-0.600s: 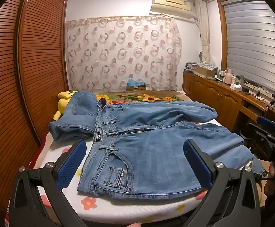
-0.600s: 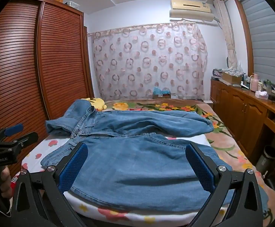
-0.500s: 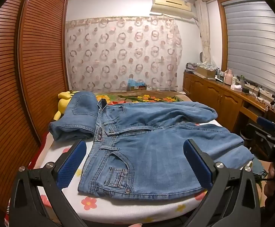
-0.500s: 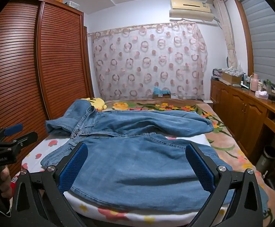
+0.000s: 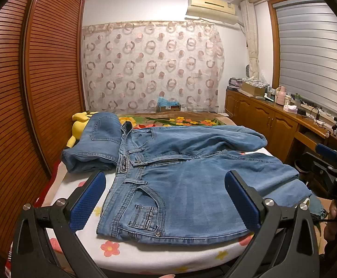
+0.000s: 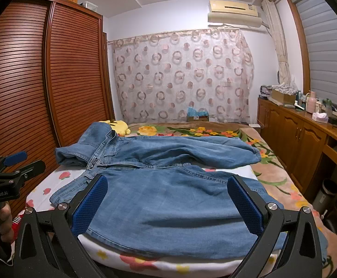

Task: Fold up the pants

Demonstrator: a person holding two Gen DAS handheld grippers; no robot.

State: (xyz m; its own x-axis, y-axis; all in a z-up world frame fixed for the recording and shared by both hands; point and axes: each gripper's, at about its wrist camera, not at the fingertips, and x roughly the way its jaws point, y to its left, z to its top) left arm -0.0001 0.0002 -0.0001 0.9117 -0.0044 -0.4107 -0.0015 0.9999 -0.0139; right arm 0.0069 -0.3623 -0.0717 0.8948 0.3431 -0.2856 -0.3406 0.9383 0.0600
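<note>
Blue jeans point(image 5: 191, 180) lie spread across the near end of a bed, waistband to the left, legs running right; the far leg point(image 5: 203, 139) is bunched. The same jeans point(image 6: 168, 199) fill the middle of the right wrist view. A second folded pair of jeans point(image 5: 99, 143) sits at the back left, also visible as the folded jeans point(image 6: 82, 148). My left gripper point(image 5: 166, 199) hovers open in front of the waistband and pocket, nothing between its blue pads. My right gripper point(image 6: 168, 205) hangs open over the near leg, apart from the cloth.
The bed has a white flowered sheet point(image 5: 126, 252) and a floral blanket point(image 6: 214, 132). A yellow plush toy point(image 5: 80, 125) lies behind the folded jeans. A slatted wooden wardrobe point(image 5: 36, 92) stands left, a cluttered wooden cabinet point(image 6: 307, 134) right, a bin point(image 6: 325, 194) beside the bed.
</note>
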